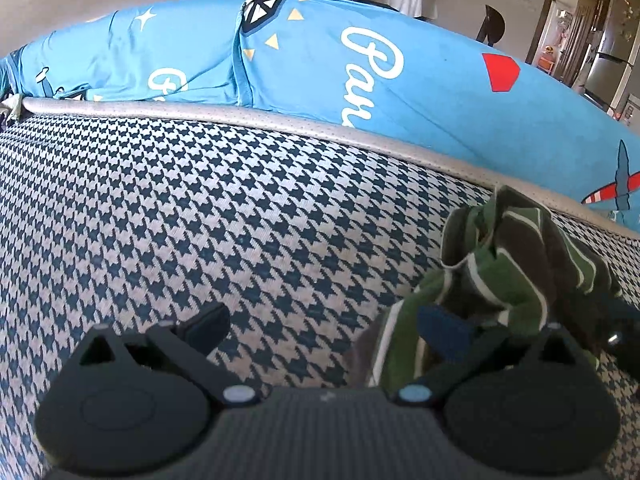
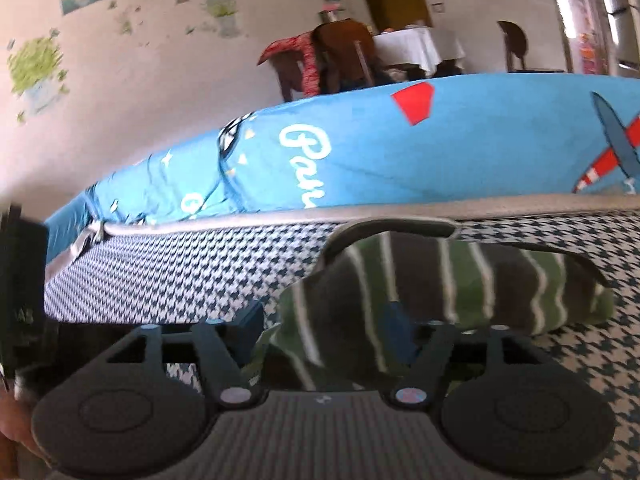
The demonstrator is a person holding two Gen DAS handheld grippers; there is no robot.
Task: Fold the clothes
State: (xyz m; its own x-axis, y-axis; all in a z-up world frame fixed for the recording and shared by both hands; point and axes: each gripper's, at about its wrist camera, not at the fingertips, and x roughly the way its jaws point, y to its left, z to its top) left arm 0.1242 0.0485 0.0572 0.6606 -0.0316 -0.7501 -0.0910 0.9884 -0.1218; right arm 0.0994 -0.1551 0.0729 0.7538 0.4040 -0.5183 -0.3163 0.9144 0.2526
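A green and brown striped garment (image 1: 500,264) with thin white lines lies bunched on the houndstooth cover (image 1: 240,208). My left gripper (image 1: 326,330) is open; the bunched cloth drapes against its right finger (image 1: 444,334), and nothing sits between the fingers. In the right wrist view the striped garment (image 2: 420,280) rises in a hump over my right gripper (image 2: 324,320). That gripper is shut on a fold of the cloth, which hides most of its right finger. The dark shape at the left edge (image 2: 20,280) looks like the other gripper.
A blue printed cushion (image 1: 360,60) with white lettering runs along the back behind a grey piped edge (image 1: 280,118). Beyond it stand wooden chairs (image 2: 340,56) and a table with a white cloth (image 2: 416,46). Bare houndstooth cover spreads left of the garment.
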